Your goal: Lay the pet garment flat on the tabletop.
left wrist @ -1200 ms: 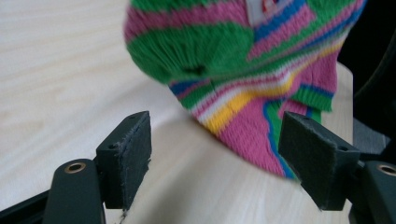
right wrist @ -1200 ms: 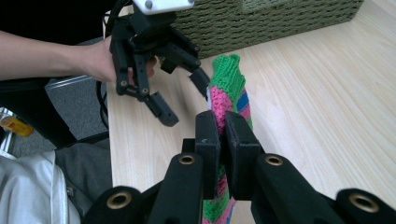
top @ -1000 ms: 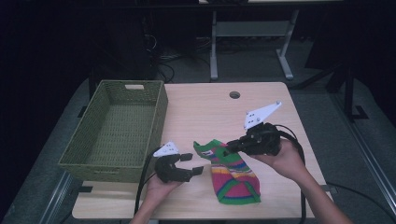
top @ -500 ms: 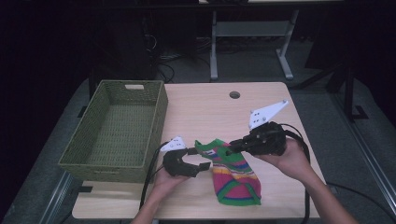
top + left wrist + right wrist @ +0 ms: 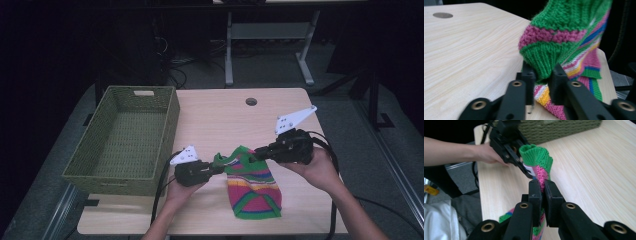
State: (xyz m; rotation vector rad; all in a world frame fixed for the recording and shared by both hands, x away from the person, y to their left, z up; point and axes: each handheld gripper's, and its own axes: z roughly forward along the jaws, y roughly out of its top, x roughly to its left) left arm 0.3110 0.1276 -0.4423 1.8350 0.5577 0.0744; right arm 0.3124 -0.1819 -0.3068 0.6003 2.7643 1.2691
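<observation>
I have the striped sock (image 5: 252, 186) pinched at its green cuff by both the left gripper (image 5: 216, 169) and right gripper (image 5: 255, 151), toe on the counter (image 5: 220, 120), so next I'd lift it toward the basket (image 5: 125, 135).

Overall light: dim in the high view; the room behind the table (image 5: 220, 120) falls to near black.
Source: seems overhead, since the tabletop is the brightest surface; no lamp is visible.
Shadows: soft and faint beside the basket (image 5: 125, 142).
Glare: none strong; a mild sheen on the wood grain in both gripper views.
Focus, left gripper view: the sock (image 5: 564, 42) is fairly sharp at the knit cuff, while the jaws at the bottom edge are blurred.
Focus, right gripper view: the near jaws are soft, and the far hand (image 5: 486, 153) is slightly smeared.
Edges: wide-angle stretching at the borders of the gripper views.
</observation>
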